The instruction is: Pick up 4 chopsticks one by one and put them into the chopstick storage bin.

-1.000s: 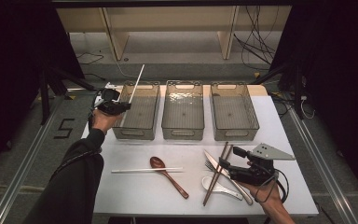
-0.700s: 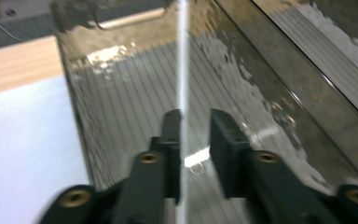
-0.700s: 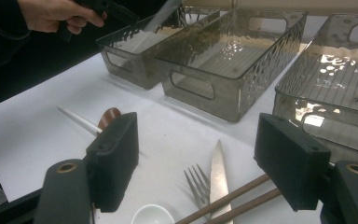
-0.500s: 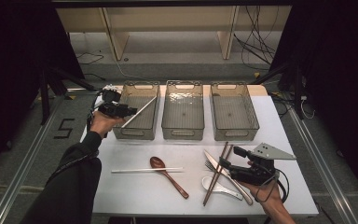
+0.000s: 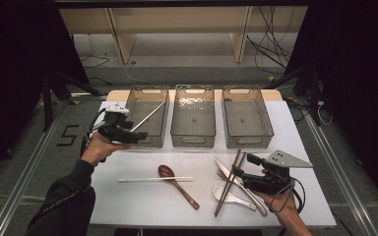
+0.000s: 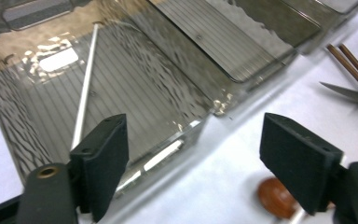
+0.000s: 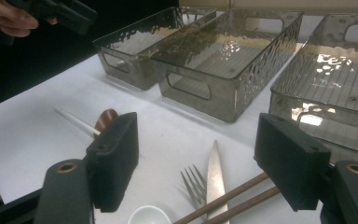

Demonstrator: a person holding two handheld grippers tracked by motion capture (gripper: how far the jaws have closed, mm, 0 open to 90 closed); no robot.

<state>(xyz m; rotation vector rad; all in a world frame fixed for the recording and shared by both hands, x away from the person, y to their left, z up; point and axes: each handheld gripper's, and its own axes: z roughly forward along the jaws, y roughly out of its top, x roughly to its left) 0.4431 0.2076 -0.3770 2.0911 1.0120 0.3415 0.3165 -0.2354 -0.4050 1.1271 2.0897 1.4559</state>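
Where the white table [image 5: 142, 206] carries three clear bins along its far edge, the left bin [image 5: 146, 116] now holds a white chopstick [image 5: 147, 117], which is laid slanting across its ribbed floor with one end propped toward the far right corner. A second ago this chopstick was held upright in the left gripper [image 5: 134, 137] over the bin's left wall; half a second ago it was tipped down into the bin. The jaws of the left gripper have just been opening and are now seen spread wide with nothing between them, and the gripper has been drawn back toward the table's left edge, beside the bin's near left corner. The right gripper [image 5: 240, 173] is kept unmoved near the table's near right corner, its jaws wide and empty above the fork [image 7: 193, 183], knife [image 7: 214, 172] and brown chopsticks [image 7: 233, 198]. A second white chopstick [image 5: 155, 179] is left lying across the brown spoon [image 5: 177, 186] at the near middle of the table.
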